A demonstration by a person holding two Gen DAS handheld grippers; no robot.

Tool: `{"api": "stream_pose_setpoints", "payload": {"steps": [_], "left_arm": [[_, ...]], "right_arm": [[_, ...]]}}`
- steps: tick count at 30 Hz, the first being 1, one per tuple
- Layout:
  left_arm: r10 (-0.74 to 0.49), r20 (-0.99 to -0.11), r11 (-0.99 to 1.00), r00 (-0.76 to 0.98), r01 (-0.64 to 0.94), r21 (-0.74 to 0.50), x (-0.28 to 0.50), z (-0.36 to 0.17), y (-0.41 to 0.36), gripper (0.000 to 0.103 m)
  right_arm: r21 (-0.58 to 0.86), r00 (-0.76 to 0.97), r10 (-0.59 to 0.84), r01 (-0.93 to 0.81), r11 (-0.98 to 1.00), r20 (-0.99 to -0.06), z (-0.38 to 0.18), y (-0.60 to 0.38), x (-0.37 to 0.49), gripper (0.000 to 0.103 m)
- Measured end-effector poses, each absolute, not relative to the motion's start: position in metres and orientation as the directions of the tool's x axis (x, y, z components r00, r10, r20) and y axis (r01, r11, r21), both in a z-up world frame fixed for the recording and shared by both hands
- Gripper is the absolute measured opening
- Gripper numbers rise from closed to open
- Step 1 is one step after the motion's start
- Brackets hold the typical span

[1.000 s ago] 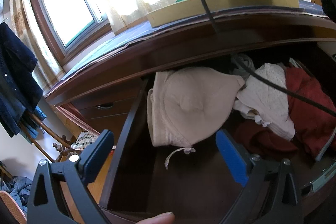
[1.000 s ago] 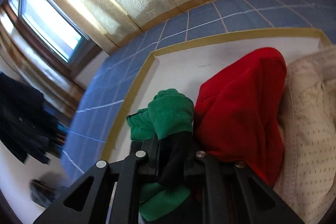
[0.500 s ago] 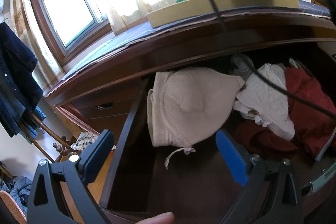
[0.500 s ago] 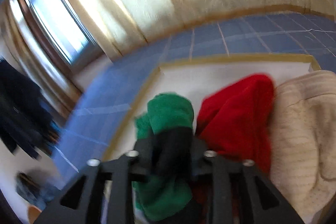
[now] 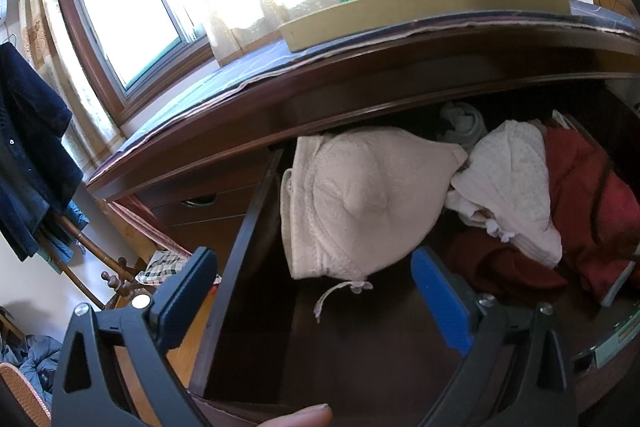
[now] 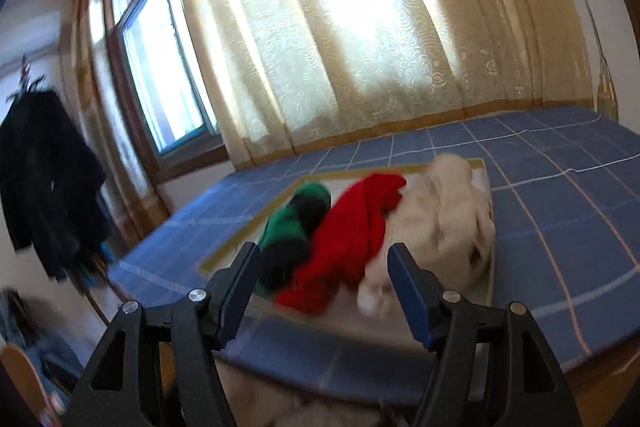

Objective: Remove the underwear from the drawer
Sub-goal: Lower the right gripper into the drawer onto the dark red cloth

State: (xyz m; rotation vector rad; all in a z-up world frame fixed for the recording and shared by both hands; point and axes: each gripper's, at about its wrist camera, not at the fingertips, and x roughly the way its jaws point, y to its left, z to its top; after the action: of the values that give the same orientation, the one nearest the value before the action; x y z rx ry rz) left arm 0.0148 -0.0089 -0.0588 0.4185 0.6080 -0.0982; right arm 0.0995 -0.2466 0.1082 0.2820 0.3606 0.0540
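The green-and-black folded underwear (image 6: 294,227) lies in the shallow tan-rimmed cardboard tray (image 5: 400,15) on top of the dresser, its long axis running away from me toward the curtain, the black end nearest my right gripper (image 6: 320,287). Just beside it on its right sits a crumpled red garment (image 6: 352,239), touching it, and then a cream knitted piece (image 6: 440,215). My right tongs have just been opening: a second ago they were clenched on the green-and-black piece, and now the blue pads stand apart with nothing between them, pulled back from the tray so the whole pile shows ahead. The right hand aims a little downward across the blue checked cloth (image 6: 560,187).

My left gripper (image 5: 312,291) has not shifted; it points down into the open dark wooden drawer (image 5: 248,239), jaws spread wide and empty. Ahead of it lies a pale beige padded bra (image 5: 360,195), and to its right a white dotted garment (image 5: 516,183) on dark red clothes (image 5: 580,187). My fingertip (image 5: 304,417) shows at the bottom edge.
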Motion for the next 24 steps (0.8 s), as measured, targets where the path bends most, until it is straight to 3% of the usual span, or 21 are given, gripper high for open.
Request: {"api": "stream_pose_setpoints", "payload": {"steps": [4, 9, 24], "left_arm": [[0.034, -0.574, 0.912, 0.818, 0.21, 0.353, 0.015, -0.059, -0.009, 0.099], [0.036, -0.577, 0.912, 0.816, 0.21, 0.353, 0.016, -0.059, -0.009, 0.099], [0.034, -0.572, 0.912, 0.819, 0.208, 0.353, 0.016, -0.059, -0.009, 0.099]], "right_arm": [[0.214, 0.928, 0.094, -0.016, 0.977, -0.36, 0.088, -0.236, 0.077, 0.068], [0.243, 0.91, 0.104, -0.004, 0.97, -0.4, 0.068, -0.244, 0.052, 0.068], [0.284, 0.732, 0.102, 0.128, 0.95, -0.673, 0.012, -0.278, 0.008, 0.068]]}}
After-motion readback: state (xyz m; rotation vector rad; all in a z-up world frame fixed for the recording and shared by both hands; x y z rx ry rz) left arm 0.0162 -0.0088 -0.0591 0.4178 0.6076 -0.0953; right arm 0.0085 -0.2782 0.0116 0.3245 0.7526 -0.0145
